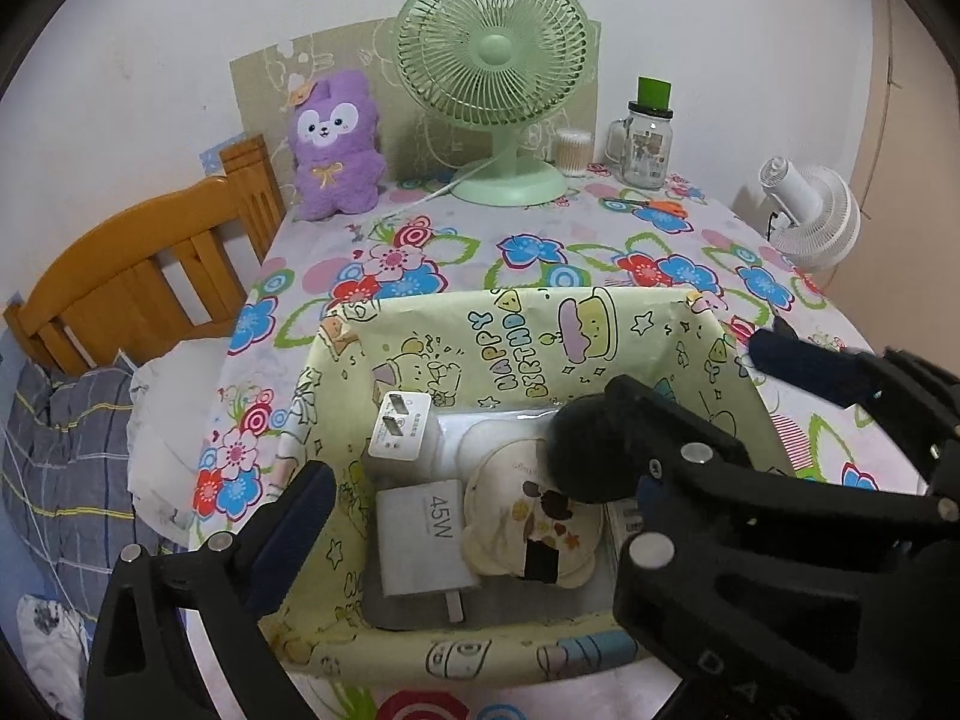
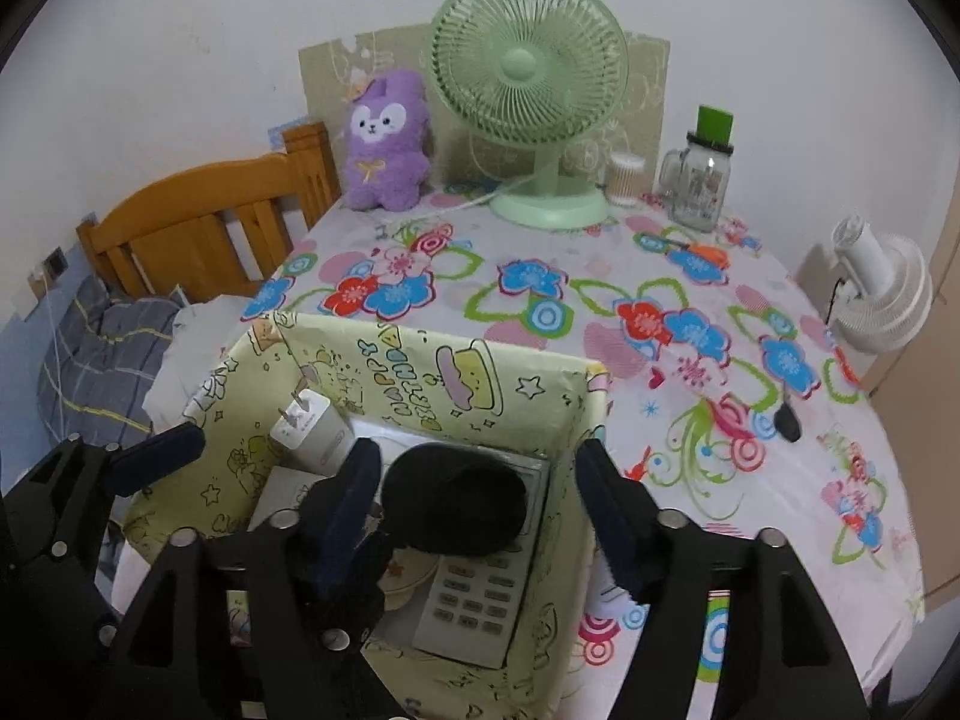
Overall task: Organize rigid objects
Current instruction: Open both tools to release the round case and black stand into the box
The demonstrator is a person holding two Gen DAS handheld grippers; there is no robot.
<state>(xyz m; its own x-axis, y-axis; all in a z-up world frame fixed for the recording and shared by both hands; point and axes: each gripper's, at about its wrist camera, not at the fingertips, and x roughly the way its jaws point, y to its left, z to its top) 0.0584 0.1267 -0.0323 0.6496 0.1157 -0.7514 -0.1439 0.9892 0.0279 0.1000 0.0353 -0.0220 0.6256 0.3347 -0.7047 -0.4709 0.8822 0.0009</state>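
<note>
Black round thing (image 2: 454, 501) sits in the paper-lined box (image 2: 420, 360), on top of the remote (image 2: 480, 594) w/ a round cream pad (image 1: 534, 516) beside it; two white chargers (image 1: 420, 540) fill the box's 9 o'clock side in the left-wrist view. Can't tell what the black thing is, fuzzy-looking.

Right gripper (image 2: 480, 480): jaws apart, no pad pressing on anything; black thing lies between the fingers, nearer the 9 o'clock one, maybe brushing it. Looks like it's let go, so drop prob done.

Left gripper (image 1: 540, 408): jaws wide apart, nothing in them, straddling the box from the 7 o'clock side.

Other loose item: small black piece (image 2: 787, 422) on the floral tablecloth (image 2: 600, 276), at 2 o'clock from the right gripper, well apart, long axis roughly 12–6. Right hand is nearer, so next reach is likely its job.
</note>
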